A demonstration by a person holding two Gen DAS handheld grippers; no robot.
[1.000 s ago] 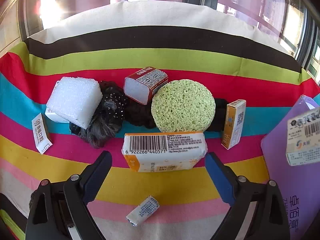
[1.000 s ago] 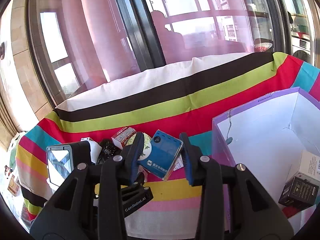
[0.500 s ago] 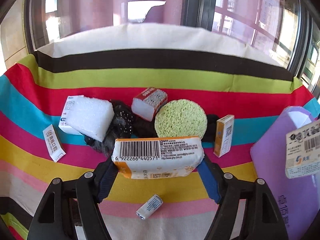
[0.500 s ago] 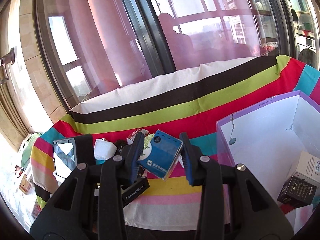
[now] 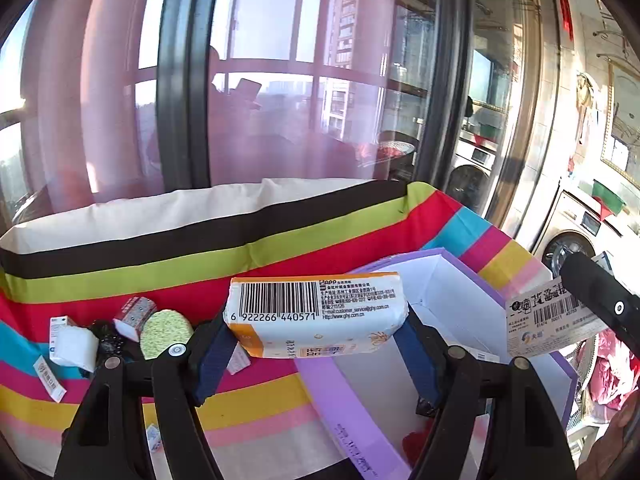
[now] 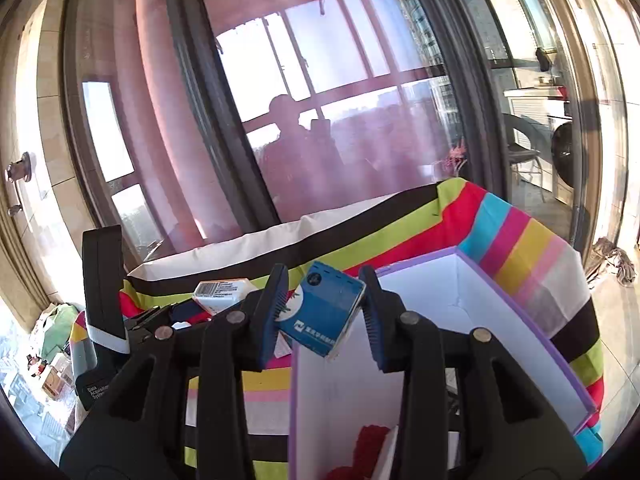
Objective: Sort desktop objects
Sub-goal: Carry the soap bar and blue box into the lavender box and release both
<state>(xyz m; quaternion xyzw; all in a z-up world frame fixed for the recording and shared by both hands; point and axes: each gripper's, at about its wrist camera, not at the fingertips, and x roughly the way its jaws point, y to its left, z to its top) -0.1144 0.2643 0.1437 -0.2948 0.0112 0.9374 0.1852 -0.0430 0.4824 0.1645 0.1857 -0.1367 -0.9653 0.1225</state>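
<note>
Tissue pack (image 5: 316, 314), likely light and soft, is clamped end-to-end by the left gripper (image 5: 316, 356) fingers above the purple box (image 5: 352, 412) edge; the right gripper (image 6: 322, 312) fingers clamp a stiff blue carton (image 6: 322, 312) over the box.

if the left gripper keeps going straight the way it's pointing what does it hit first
Probably the purple box. The left gripper, shut on the tissue pack, points at the box's open white inside, so the pack would likely meet its far wall first; depth is unclear.
</note>
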